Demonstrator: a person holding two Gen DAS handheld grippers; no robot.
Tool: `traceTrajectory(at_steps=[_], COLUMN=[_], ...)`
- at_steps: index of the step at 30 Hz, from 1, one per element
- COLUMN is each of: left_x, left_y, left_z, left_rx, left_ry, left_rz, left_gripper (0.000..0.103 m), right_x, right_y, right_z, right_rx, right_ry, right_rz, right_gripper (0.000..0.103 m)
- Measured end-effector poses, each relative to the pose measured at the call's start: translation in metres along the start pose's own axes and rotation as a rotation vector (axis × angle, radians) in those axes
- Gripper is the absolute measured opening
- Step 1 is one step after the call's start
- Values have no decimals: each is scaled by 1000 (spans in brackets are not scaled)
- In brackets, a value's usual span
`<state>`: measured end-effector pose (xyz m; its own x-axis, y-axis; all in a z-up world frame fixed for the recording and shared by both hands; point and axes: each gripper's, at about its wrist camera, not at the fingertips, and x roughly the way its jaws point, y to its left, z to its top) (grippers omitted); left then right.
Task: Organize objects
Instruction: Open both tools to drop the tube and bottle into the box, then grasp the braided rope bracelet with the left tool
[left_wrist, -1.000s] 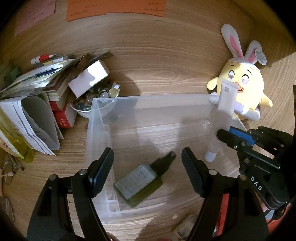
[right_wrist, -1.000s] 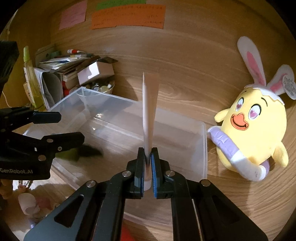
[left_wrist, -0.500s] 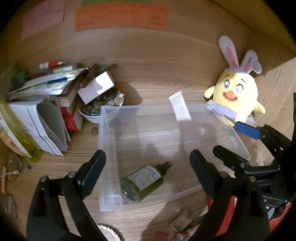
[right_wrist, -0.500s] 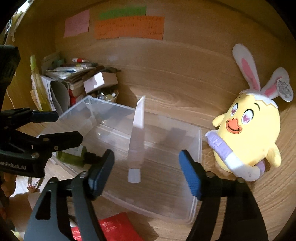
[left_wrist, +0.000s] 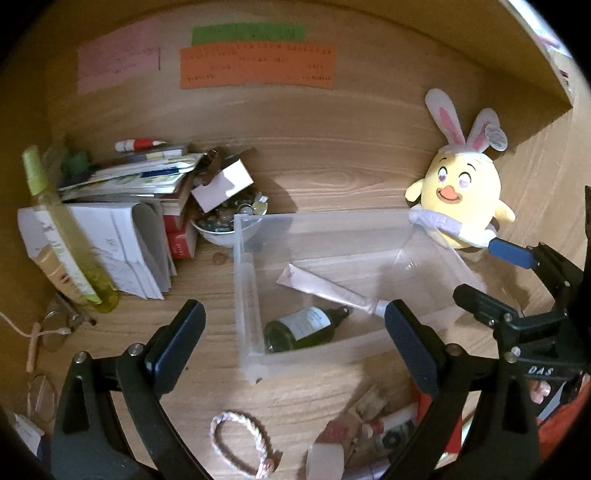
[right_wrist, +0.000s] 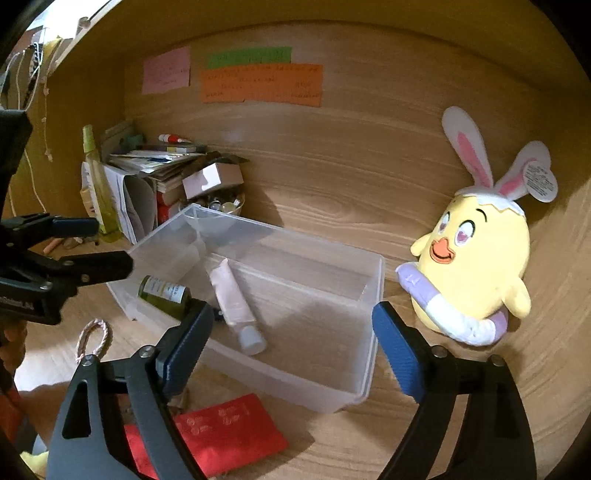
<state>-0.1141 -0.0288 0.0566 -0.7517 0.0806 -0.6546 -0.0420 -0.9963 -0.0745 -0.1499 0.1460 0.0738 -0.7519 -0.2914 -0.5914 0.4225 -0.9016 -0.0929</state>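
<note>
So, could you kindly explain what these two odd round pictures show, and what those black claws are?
Each picture comes from a fisheye camera mounted on a hand-held two-finger gripper; a person carries one in each hand. The left gripper and the right gripper both hold nothing, and their jaws are opening. On the wooden desk stands a clear plastic box holding a pale tube and a green bottle. Beside it sits a yellow plush chick; books are piled at the left.
</note>
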Motion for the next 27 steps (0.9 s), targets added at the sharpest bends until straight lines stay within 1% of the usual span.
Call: traceTrajectory(at_steps=[5, 9, 14, 19, 23, 27], left_x=[-16, -21, -15, -8, -2, 2], left_y=[6, 14, 30, 43, 48, 49], left_z=[-11, -23, -45, -64, -80, -95], left_rx=[-2, -9, -50, -95, -111, -114], left_ry=[-13, -3, 55, 108, 151, 188], left_rz=[2, 19, 42, 52, 69, 70], left_gripper=[100, 101, 101, 101, 101, 101], right_x=[-11, -19, -24, -26, -27, -30], right_y=[-1, -2, -6, -8, -4, -4], right_z=[-6, -13, -22, -36, -47, -66], right_rx=[5, 6, 32, 73, 67, 65], right_ry=[-3, -7, 6, 37, 55, 91], right_rz=[-5, -17, -11, 20, 2, -3], right_gripper=[88, 88, 89, 90, 90, 90])
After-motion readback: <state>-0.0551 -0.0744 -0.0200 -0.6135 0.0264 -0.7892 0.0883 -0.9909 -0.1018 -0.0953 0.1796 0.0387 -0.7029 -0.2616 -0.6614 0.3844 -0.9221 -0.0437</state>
